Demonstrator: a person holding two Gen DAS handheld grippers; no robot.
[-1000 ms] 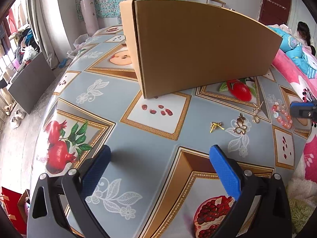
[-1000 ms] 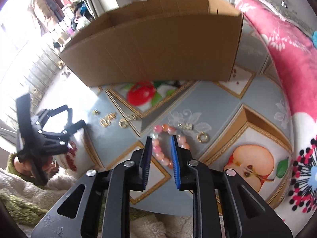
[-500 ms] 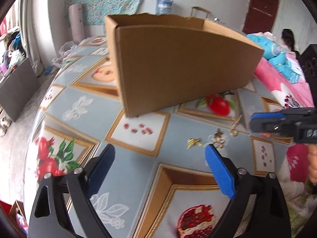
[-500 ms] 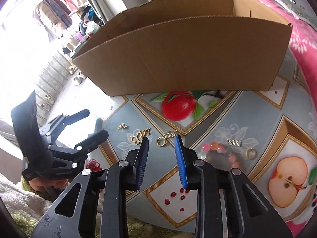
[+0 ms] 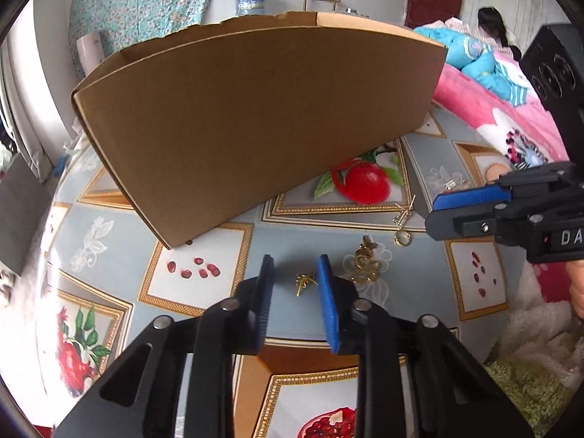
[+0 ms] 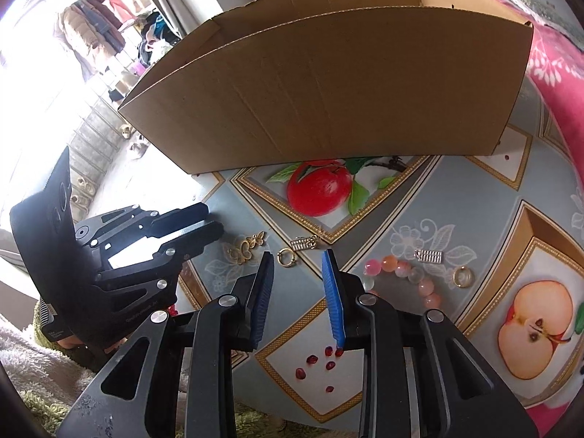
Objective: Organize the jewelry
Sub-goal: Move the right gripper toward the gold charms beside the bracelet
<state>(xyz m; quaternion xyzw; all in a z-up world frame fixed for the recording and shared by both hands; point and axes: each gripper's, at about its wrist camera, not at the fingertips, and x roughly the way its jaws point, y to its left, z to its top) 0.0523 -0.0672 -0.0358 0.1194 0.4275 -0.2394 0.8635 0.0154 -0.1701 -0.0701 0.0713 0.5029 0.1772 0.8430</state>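
left tool [image 5: 294, 284]: narrowed from wide, now straddling small gold charm [image 5: 306, 281] on surface [image 5: 226, 284], not yet gripped | right tool [image 6: 297, 284]: slightly wider, empty, over gold ring [image 6: 285, 257] | cardboard box [image 5: 255, 116] far | pickup seems next

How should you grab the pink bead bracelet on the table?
Take the pink bead bracelet across one stretch of its curve, coming straight down from above. It lies flat on the table, so there is nothing to get under. One pad goes inside the loop, one outside, closing on a single bead. The right tongs are nearest and open; the small silver charm and gold ring beside it should be avoided.
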